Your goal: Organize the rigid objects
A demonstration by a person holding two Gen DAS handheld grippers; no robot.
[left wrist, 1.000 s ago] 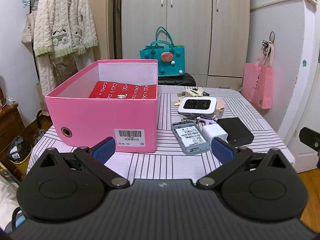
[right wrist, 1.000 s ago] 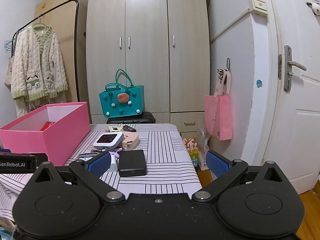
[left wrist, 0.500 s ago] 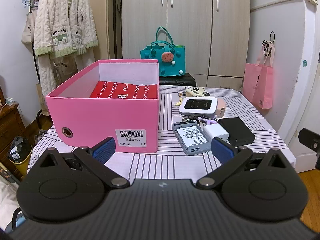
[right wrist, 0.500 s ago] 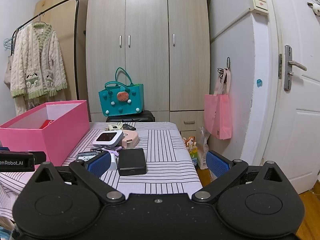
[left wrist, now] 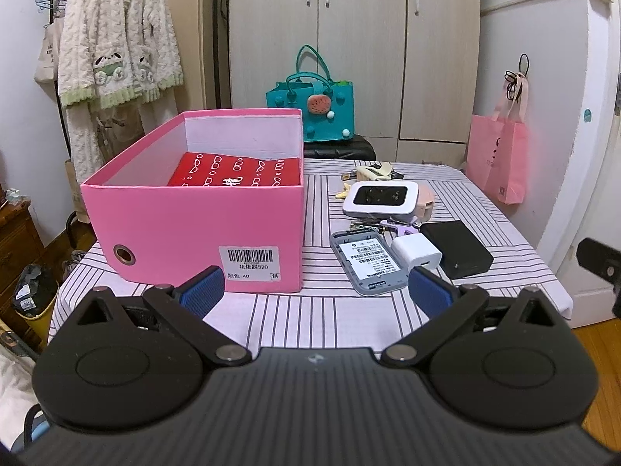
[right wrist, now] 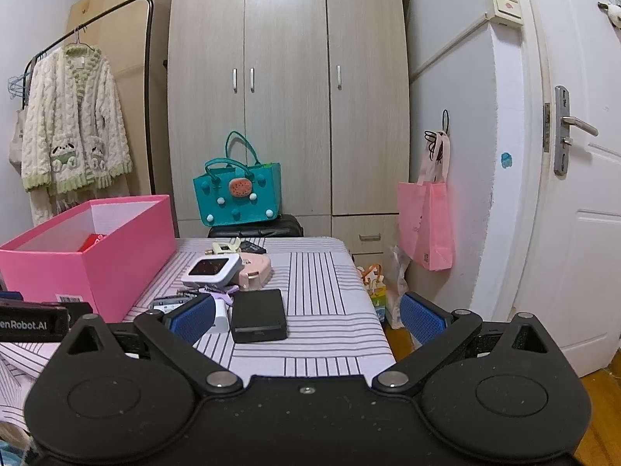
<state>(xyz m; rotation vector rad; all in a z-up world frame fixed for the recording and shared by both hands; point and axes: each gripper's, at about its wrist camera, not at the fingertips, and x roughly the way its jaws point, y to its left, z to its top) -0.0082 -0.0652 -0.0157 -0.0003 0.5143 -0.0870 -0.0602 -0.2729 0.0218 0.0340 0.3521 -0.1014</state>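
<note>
1. The left tool (left wrist: 314, 291) is matte black, with ribbed blue pads (left wrist: 203, 285) and silver pivot screws.
2. The right tool (right wrist: 308, 316) looks the same, its black body dust-flecked, at the lower frame.

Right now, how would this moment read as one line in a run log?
left gripper: open, empty | right gripper: open, empty | pink cardboard box: holds red packet | black rectangular case: on striped tablecloth

The pink box (left wrist: 194, 229) front wall hides most of the red package (left wrist: 236, 171).
</note>
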